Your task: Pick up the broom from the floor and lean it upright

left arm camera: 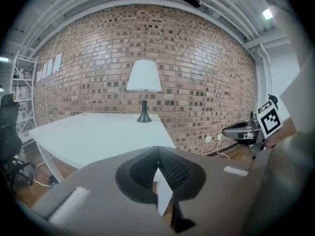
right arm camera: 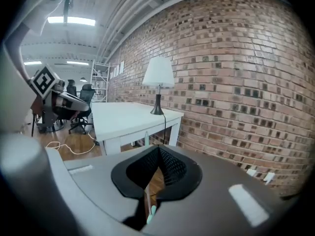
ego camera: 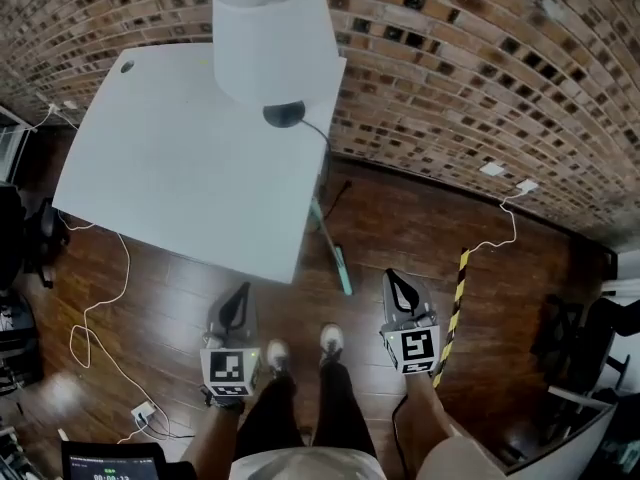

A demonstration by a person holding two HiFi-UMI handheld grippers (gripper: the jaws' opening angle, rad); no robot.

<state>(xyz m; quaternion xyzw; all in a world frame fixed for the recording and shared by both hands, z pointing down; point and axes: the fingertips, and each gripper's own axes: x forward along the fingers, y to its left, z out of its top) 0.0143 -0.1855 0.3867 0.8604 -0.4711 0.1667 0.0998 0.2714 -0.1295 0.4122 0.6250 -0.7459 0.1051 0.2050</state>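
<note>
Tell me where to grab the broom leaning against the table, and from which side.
Probably the thin shaft of the broom, midway, above its teal foot. Come from the open floor side with the right tongs, since the table backs the far side. The shaft stands near upright, so close across it; open the shut tongs first.

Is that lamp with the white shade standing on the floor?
No, the lamp stands on the white table, at the corner nearest the brick wall.
</note>
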